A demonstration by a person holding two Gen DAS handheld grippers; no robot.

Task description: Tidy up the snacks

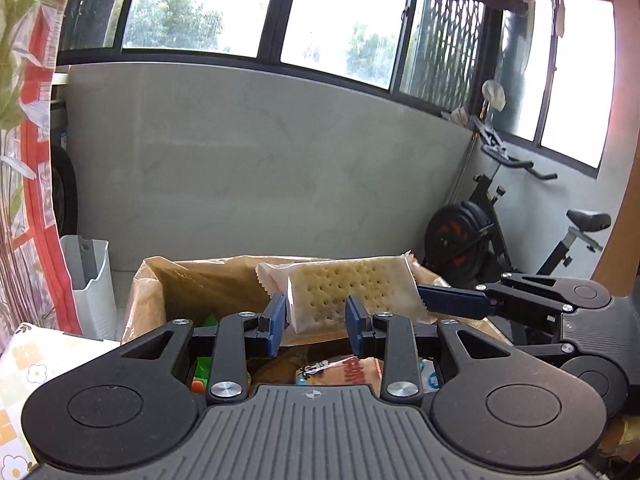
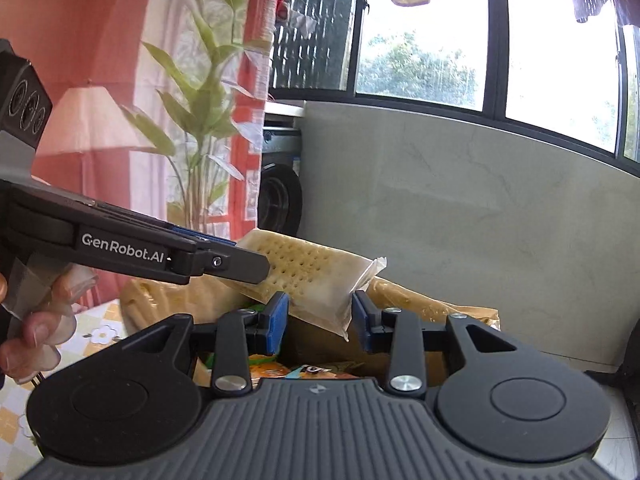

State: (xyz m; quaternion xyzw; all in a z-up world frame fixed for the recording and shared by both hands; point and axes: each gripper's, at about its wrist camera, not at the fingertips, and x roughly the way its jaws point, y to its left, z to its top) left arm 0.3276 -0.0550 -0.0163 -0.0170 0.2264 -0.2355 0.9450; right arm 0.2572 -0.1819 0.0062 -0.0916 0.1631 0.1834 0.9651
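Cracker pack (image 1: 348, 288): you hold it up above the brown box (image 1: 208, 280), mid-frame in both views, one claw on each end; its clear wrapper blurs the print.
Left claw (image 1: 317, 326): closed narrow on the pack's left end; in the right wrist view its fingers (image 2: 240, 268) cover that end entirely.
Right claw (image 2: 320, 320): pinching the pack's right end, lower middle of its own view; in the left wrist view it enters from the right edge, its body cut off.
Box contents (image 1: 340, 372): orange and green packets, mostly hidden behind your claws, labels unreadable.
Hand (image 2: 36, 320): yours, lower left of the right wrist view, partly cropped, in a clear glove.
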